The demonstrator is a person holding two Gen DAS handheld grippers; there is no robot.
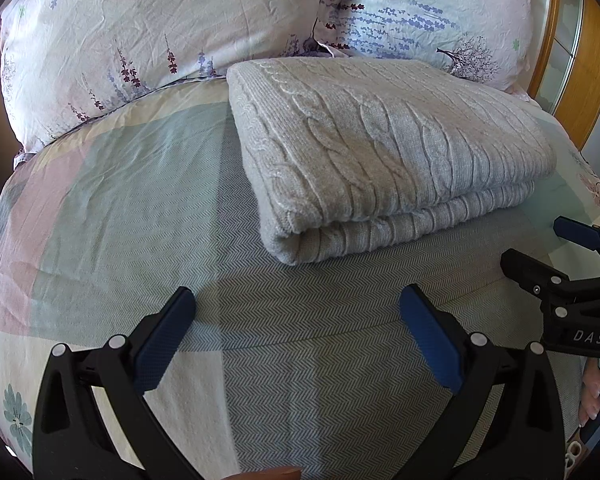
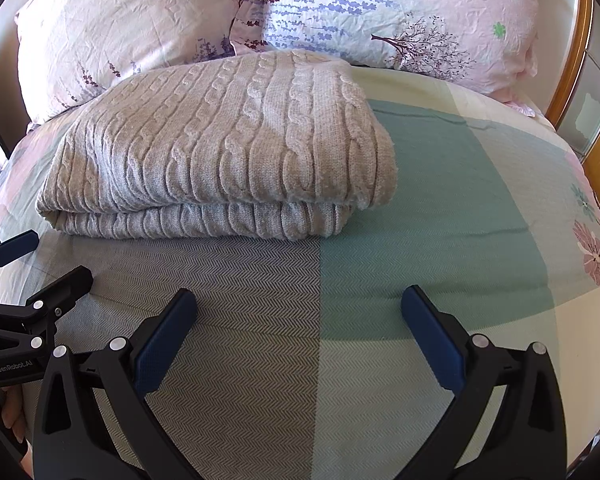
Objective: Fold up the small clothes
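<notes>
- While both grippers hover apart from it, the folded grey sweater (image 1: 384, 152) lies on the bed (image 1: 112, 216), just before the pillows (image 1: 140, 40).
- Left gripper (image 1: 296, 332): jaws wide, empty; its view alone shows the sweater's left fold.
- Right gripper (image 2: 298, 332): wide, empty; its view shows the sweater's right edge.

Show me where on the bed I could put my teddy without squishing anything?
Bare bedspread lies right of the folded sweater, out to the bed's edge. More lies left of the sweater, below the left pillow. The strip between the sweater and both open tools, left tool and right tool, is free too. Crowded: the sweater against the pillows.
</notes>
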